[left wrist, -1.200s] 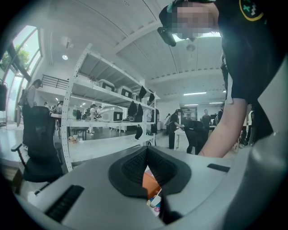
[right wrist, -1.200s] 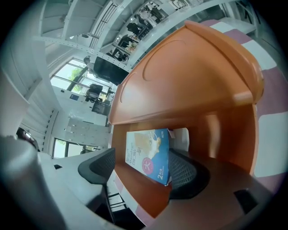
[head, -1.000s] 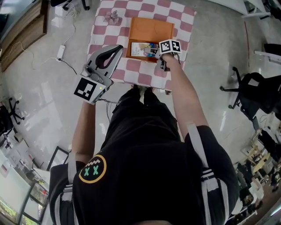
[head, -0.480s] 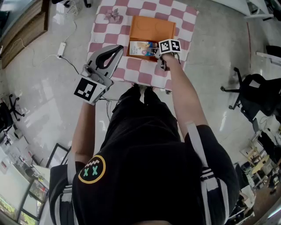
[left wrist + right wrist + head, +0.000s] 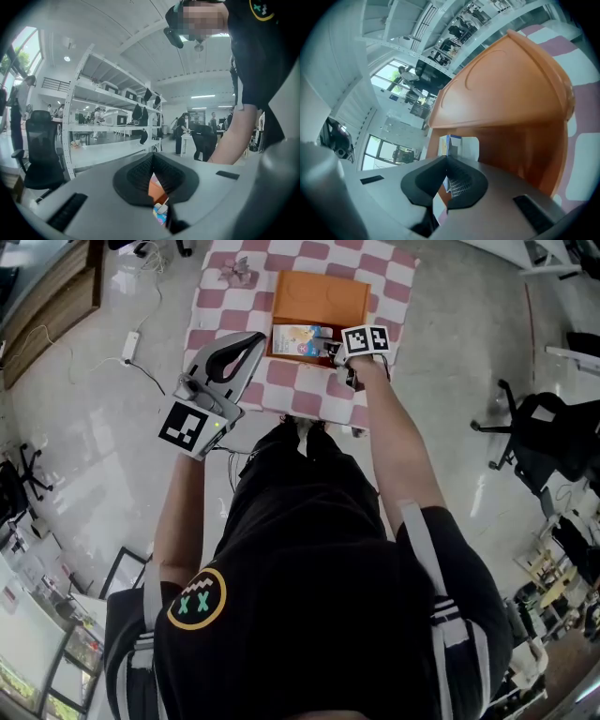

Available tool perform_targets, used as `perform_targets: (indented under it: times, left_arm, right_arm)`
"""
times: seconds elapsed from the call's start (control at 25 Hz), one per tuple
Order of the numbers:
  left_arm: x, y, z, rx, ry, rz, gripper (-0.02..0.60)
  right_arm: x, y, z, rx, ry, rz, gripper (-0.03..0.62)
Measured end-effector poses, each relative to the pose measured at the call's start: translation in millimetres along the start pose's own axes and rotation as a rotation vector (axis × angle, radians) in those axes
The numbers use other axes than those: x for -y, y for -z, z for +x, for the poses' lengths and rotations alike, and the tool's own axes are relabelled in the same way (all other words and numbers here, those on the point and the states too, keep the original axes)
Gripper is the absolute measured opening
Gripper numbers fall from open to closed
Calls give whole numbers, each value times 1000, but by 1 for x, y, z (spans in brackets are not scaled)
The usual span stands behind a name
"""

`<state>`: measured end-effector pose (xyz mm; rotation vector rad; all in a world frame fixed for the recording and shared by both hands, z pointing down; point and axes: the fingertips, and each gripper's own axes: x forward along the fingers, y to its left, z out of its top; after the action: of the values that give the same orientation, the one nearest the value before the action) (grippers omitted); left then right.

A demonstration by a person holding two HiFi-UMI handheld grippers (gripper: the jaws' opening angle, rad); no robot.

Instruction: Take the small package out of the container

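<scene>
An orange container (image 5: pixel 319 298) lies on the pink-and-white checkered table (image 5: pixel 281 381). The small package (image 5: pixel 296 339), white and blue with a picture, sits at the container's near end. My right gripper (image 5: pixel 329 348) reaches into the container at the package's right end. In the right gripper view its jaws (image 5: pixel 446 174) are shut on a thin edge of the package (image 5: pixel 461 146), with the orange wall (image 5: pixel 511 93) behind. My left gripper (image 5: pixel 251 341) hovers over the table's near left, shut with nothing held. Through its jaws (image 5: pixel 153 161) a sliver of the container (image 5: pixel 157 190) shows.
A small grey crumpled object (image 5: pixel 234 271) lies at the table's far left corner. A power strip and cable (image 5: pixel 131 345) are on the floor to the left. A black office chair (image 5: pixel 539 427) stands to the right. The person's legs are against the table's near edge.
The right gripper has stayed at the package's right end and its jaws have come together on it. The left gripper has barely moved.
</scene>
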<state>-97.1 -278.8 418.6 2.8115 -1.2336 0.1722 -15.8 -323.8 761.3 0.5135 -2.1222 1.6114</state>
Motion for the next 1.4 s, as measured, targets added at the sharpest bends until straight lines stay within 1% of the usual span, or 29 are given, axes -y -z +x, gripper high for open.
perform_targets:
  times: [0.16,0.2,0.28,0.36,0.44,0.6,0.72,0.92,1.04,1.2,1.4]
  left_arm:
    - [10,-7,2,46,27,34,17]
    - [12,-12,2,57,28,26,17]
    - [15,-15,2,55,24,18,17]
    - [15,-12,0,61,25,39,17]
    - [19,-18,-1,60,23,28,17]
    - [21,-16,-2,54,34,73,17]
    - [23,-21,0,64,43,83,17]
    - [24,-28,6,77,59,90,17]
    - [25,-34,11,83,75,99,17]
    - [25,-40,13,98,83,111,17]
    - [23,-48,14,111,85,122,17]
  right_arm:
    - [-10,0,-8,13,-10,-53,20]
    - [-13,-1,-12,23,-3,-69,20]
    - [-20,-5,-20,55,10,-108,20]
    - [-28,-10,-28,92,19,-146,20]
    - [-38,-13,-36,120,23,-186,20]
    - [-58,-21,-58,182,38,-261,20]
    - [-78,-29,-76,244,42,-318,20]
    - [-111,-44,-107,337,78,-422,20]
    - [-132,-52,-126,377,111,-505,20]
    - [-160,-54,-146,397,174,-666,20]
    - [-196,-55,-174,456,204,-812,20]
